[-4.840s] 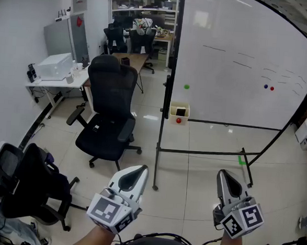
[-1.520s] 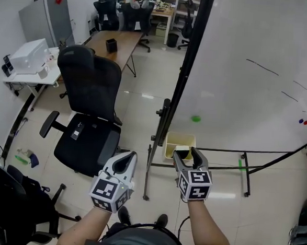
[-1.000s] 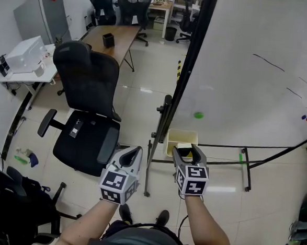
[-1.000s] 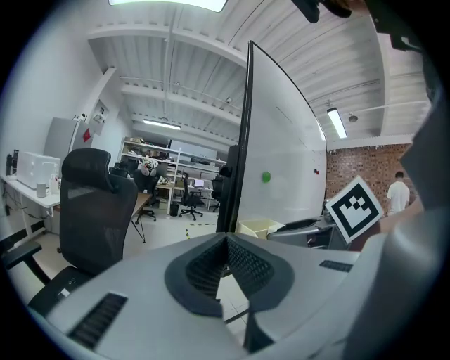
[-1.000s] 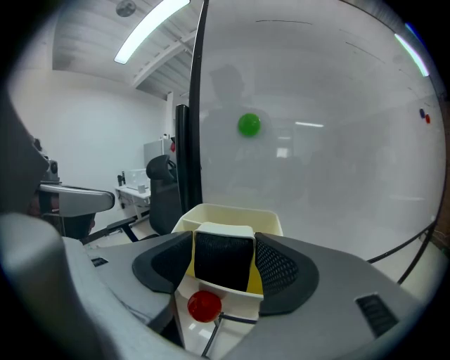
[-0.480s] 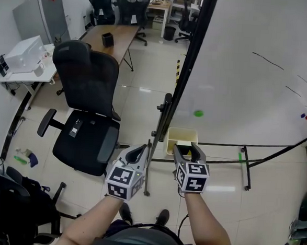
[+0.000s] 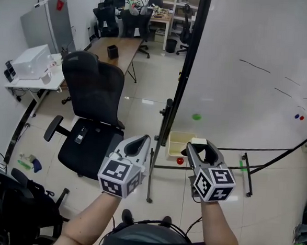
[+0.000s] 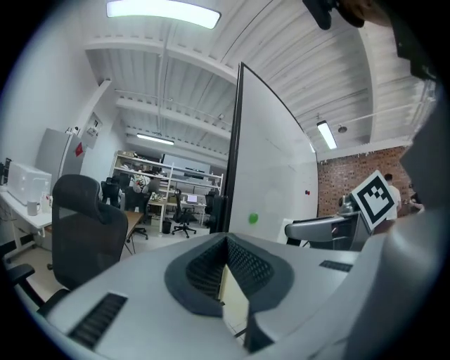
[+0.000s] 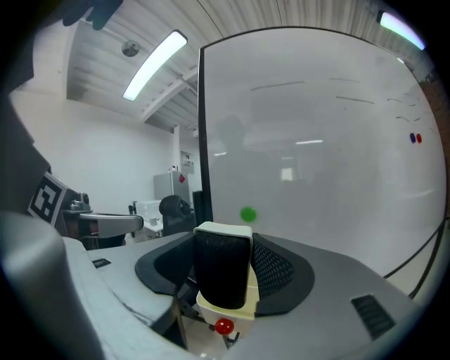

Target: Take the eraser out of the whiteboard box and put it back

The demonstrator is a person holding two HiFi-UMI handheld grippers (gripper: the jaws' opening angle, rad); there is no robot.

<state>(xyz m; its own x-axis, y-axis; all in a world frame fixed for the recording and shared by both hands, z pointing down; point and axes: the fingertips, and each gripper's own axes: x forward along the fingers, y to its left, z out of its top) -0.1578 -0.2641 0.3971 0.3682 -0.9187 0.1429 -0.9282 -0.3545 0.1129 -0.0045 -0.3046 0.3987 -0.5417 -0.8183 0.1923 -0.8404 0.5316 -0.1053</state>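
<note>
Head view showed both of your arms reaching up from the bottom of the frame toward a large whiteboard (image 7: 250, 89) that filled the upper right. Your right hand-held gripper (image 7: 200, 145) sat just right of centre, and its jaws had just been closing on the eraser (image 9: 223, 271).

Right gripper view showed that eraser standing upright between the two jaws, black felt facing the camera and a cream cap on top, with the pads pressed against its sides. Directly behind and below it was the cream whiteboard box (image 7: 176, 144), hanging at the board's lower left corner, with a red magnet (image 7: 180, 161) just under it. The eraser's lower end overlapped the box in the picture, so whether it was fully clear of the box could not be told.

Your left hand-held gripper (image 7: 141, 140) was just left of the right one, near the board's black edge. Its jaws were together at the tips with nothing between them.

A green magnet (image 7: 196, 117) sat on the board above the box, and a black office chair (image 7: 94, 105) stood on the floor at centre left.
</note>
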